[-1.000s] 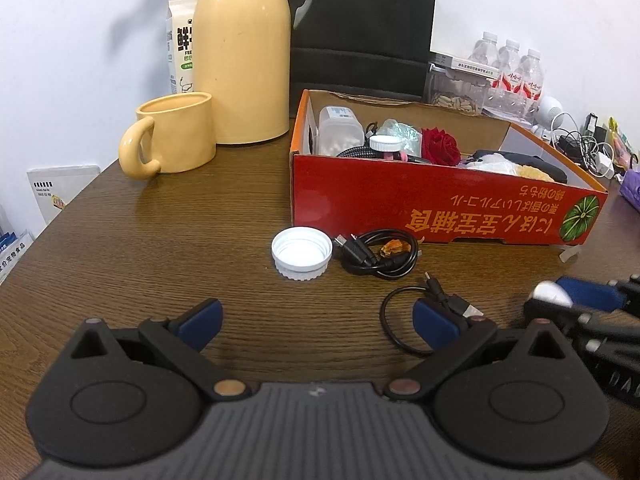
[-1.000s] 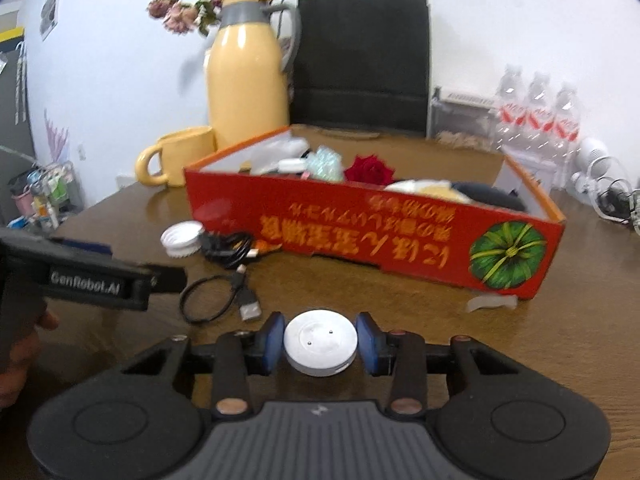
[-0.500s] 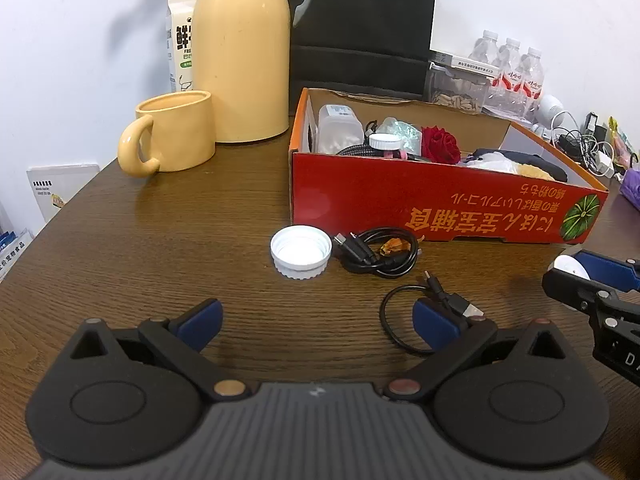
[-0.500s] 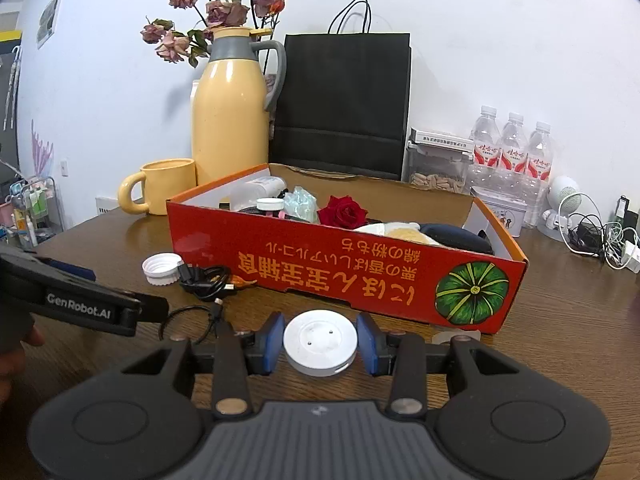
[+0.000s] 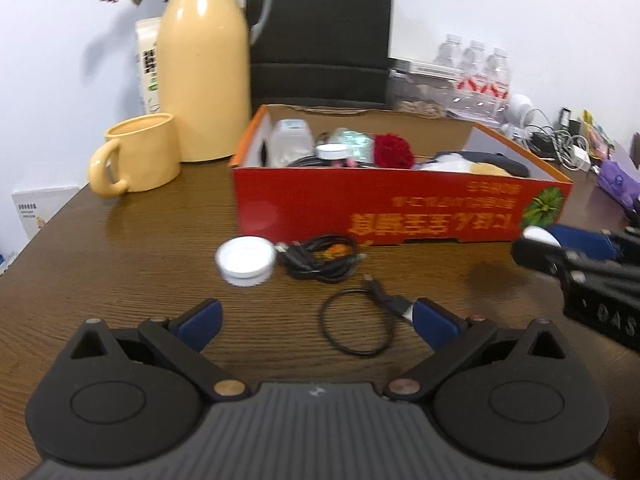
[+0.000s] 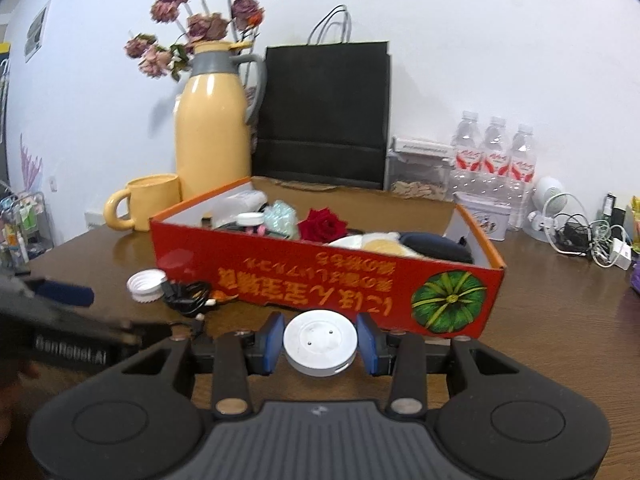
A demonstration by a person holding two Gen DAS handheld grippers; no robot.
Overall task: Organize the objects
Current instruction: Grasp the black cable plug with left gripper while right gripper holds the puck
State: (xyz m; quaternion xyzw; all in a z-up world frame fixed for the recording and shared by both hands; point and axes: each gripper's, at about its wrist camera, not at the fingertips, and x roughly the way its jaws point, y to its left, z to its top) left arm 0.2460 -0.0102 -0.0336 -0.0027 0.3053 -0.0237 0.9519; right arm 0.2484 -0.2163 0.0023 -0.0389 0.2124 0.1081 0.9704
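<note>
The white disc point(image 6: 320, 342) is a flat, round puck with a smooth pale top, two tiny dark dots near its middle and a thin groove running round its side. It sits level between the blue pads point(image 6: 273, 343) of the right gripper point(image 6: 320, 344), which press against its left and right sides and hold it just clear of the table point(image 6: 560, 332), right in front of the long red wall of the cardboard box point(image 6: 320, 280). In the left wrist view only its white edge point(image 5: 538, 236) shows at the tip of that gripper.

The box is open-topped, with yellow print upside down and a green pumpkin picture at its right end; inside lie a red rose point(image 6: 323, 224), a clear plastic container point(image 6: 240, 204) and other small items.

The left gripper point(image 5: 316, 320) hangs low over the near edge of the table with its fingers spread wide and nothing between them. A thin looped cable point(image 5: 356, 328) lies by its right pad. Further in, a white screw cap point(image 5: 246, 260) rests beside a bundled black cable point(image 5: 320, 260).

Toward the far left corner stand a yellow mug point(image 5: 138, 156) and a tall yellow thermos point(image 5: 204, 68).
</note>
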